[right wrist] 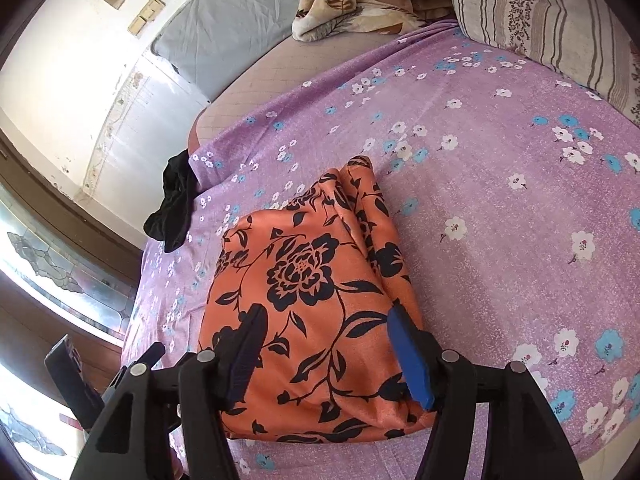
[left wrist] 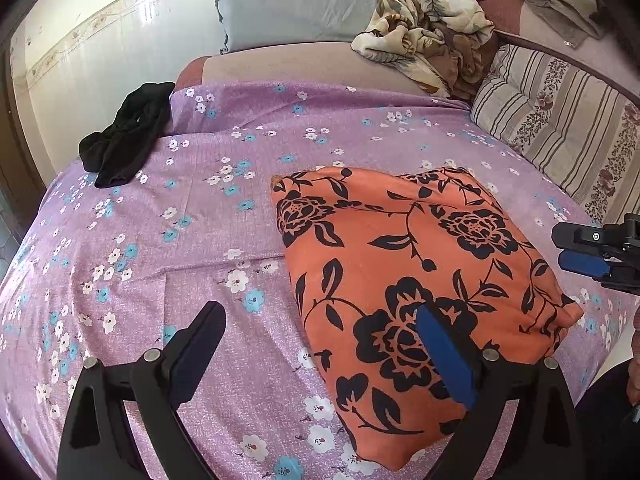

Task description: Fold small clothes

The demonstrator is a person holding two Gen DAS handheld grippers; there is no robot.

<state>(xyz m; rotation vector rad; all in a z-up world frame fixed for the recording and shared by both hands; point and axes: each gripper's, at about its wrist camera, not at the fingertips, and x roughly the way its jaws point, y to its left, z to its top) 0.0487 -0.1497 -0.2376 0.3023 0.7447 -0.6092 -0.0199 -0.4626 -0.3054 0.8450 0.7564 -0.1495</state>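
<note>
On the purple floral sheet, a folded orange floral garment; left tool and right tool both spread apart, empty.

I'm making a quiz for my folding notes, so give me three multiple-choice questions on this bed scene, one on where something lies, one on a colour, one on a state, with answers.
1. Where does the black garment lie?
A. on the orange cloth
B. at the sheet's far left edge
C. on the striped pillow

2. What colour is the sheet?
A. purple with white and blue flowers
B. plain green
C. red checks

3. How is the orange cloth?
A. hanging in the air
B. spread out flat in one layer
C. folded into a compact stack

Answers:
1 B, the black garment sits at the edge of the sheet, apart from the orange cloth.
2 A, the purple flowered print shows in both views.
3 C, stacked folds show along its side, lying on the sheet between the open right gripper pads.
</note>
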